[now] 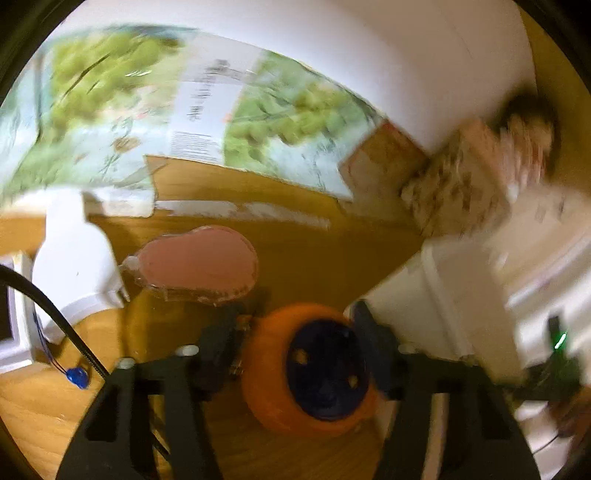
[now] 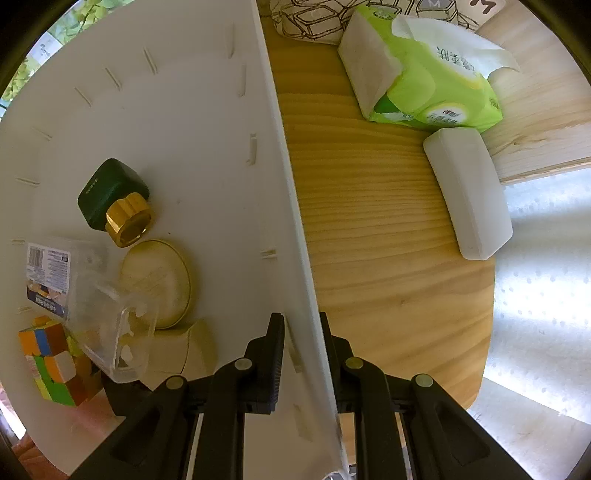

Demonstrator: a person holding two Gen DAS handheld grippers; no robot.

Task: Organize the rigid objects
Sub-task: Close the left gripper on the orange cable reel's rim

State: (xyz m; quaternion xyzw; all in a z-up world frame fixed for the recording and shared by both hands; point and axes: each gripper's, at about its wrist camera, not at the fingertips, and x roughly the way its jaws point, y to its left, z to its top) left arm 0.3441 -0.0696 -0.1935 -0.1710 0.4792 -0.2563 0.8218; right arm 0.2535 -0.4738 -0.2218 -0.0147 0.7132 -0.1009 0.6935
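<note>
Here, orange wheel (image 1: 310, 369) between left jaws, dark hub camera-facing.

Orange-and-navy wheel (image 1: 314, 373), white bin (image 2: 184, 129).

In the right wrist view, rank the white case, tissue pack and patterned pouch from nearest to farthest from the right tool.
1. White case, on the table, right of the right tool.
2. Tissue pack, just behind the case.
3. Patterned pouch, at the top edge.

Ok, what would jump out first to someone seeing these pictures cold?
Probably the orange wheel with its dark blue hub, clamped in the left tongs above the wooden table. Next, the right tongs gripping the white bin wall, with a Rubik's cube inside.
</note>
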